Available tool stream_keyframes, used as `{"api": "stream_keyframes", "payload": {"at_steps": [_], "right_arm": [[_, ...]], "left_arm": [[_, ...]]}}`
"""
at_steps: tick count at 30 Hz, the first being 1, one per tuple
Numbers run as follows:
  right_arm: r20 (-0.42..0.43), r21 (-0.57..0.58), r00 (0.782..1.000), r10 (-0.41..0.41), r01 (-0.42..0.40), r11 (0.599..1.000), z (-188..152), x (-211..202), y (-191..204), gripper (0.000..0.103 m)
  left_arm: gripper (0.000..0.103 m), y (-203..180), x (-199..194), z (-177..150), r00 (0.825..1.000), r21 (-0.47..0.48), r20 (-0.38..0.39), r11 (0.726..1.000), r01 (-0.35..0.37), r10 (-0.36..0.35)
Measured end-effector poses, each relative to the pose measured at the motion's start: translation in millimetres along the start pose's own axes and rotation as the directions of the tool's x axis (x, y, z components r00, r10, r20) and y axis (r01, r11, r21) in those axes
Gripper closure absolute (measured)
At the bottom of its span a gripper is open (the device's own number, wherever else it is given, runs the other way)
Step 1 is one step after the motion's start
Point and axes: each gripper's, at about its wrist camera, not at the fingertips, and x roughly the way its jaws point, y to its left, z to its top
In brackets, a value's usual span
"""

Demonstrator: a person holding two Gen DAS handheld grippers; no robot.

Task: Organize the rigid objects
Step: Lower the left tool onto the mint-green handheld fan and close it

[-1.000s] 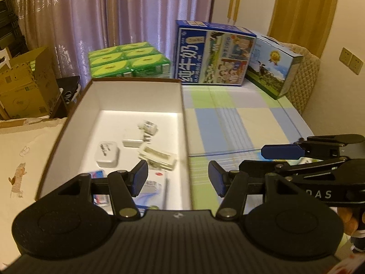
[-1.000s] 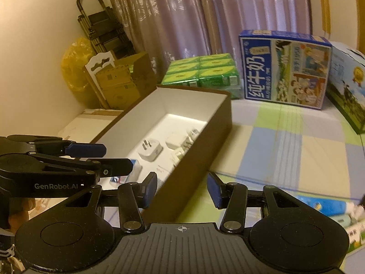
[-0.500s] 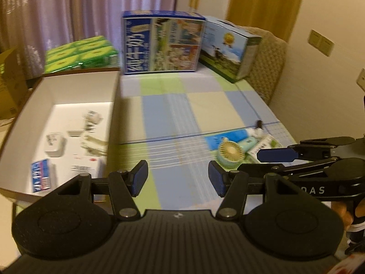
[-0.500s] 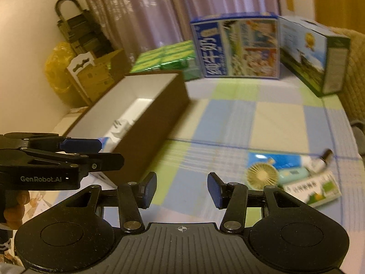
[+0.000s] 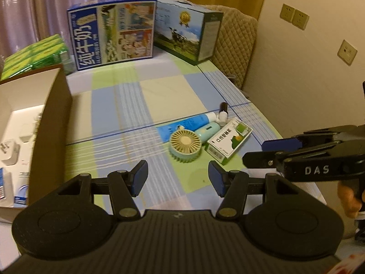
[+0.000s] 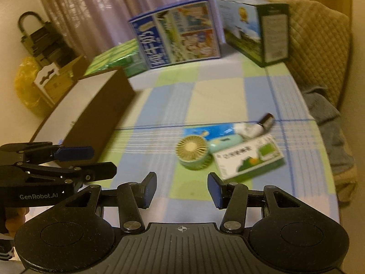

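Left tongs point(image 5: 178, 178) part-way apart, nothing between the blue pads point(image 5: 140, 178), hovering above the checked bed sheet point(image 5: 127, 105). Right tongs point(image 6: 182, 190) also part-way apart and empty, pads point(image 6: 215, 190) clear of everything. Each tongs shows in the other's view: right one enters the left wrist view from the right edge, marked "DAS", with part of a hand point(image 5: 349, 197) behind it; left one enters the right wrist view from the left edge, marked "GenRobot.AI".

Just ahead of both tongs, a cluster of loose items lies on the sheet near the bed's right edge. Round mint-green mini fan point(image 5: 186, 146) nearest, face up, handle pointing away. Green-and-white small carton point(image 5: 229, 140) just beside it on the right, flat, at an angle. Blue tube point(image 5: 186, 125) lies behind the fan, white cap end to the right. Small white bottle with dark cap point(image 5: 222, 113) at the far end of the cluster. Whether these touch each other cannot be told for all; fan and carton look just beside one another.

To the left, an open brown cardboard box point(image 5: 53, 123) with white inside stands on the bed, well apart from the cluster. Inside it: a white plug adapter point(image 5: 9, 151) and other small packets, blurred.

At the far end of the bed, a blue milk case point(image 5: 111, 32) and a green-and-blue case point(image 5: 187, 29) stand upright side by side; green packs point(image 5: 34, 54) to their left. Quilted tan headboard point(image 5: 235, 38) behind, wall sockets point(image 5: 294, 19) on the right wall, curtains point(image 5: 45, 6) at the back.
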Motion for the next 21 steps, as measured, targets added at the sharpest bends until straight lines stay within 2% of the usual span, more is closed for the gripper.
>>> {"api": "stream_keyframes", "payload": {"at_steps": [9, 21], "right_arm": [[-0.012, 0.059, 0.999, -0.050, 0.050, 0.997, 0, -1, -42, 0.056], [-0.032, 0.114, 0.995, -0.097, 0.100, 0.988, 9, 17, -80, 0.057]], "left_arm": [[0.048, -15, 38, 4, 1.000, 0.039, -0.007, 0.999, -0.002, 0.003], [0.049, -18, 82, 20, 1.000, 0.081, -0.018, 0.997, -0.007, 0.009]]}}
